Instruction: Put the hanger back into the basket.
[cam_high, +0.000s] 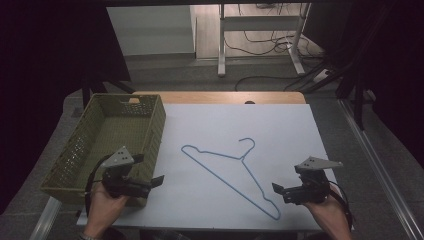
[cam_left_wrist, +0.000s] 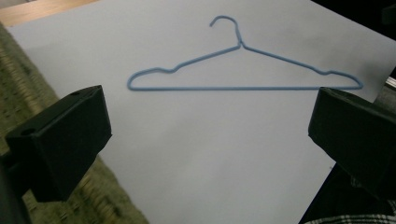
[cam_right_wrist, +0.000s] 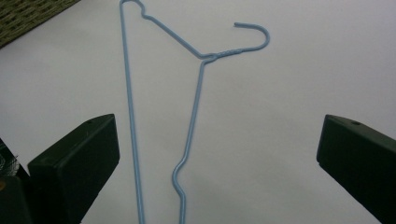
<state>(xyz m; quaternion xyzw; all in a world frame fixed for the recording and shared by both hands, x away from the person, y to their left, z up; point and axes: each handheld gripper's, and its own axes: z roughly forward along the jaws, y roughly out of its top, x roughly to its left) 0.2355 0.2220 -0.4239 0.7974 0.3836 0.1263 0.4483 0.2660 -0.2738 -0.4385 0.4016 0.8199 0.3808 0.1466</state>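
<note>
Nearest the person, the left tool (cam_high: 159, 180) hovers by the basket's front corner, jaws spread wide and empty. The right tool (cam_high: 275, 189) hangs at the table's (cam_high: 280, 125) right edge, equally released, nothing between its jaws. Between them, the blue wire hanger (cam_high: 230, 175) lies flat on the white surface, touched by neither. Farther left, the green basket (cam_high: 156, 125) sits with nothing visible inside. So the job looks barely begun: the grasp and the move are all left.
</note>
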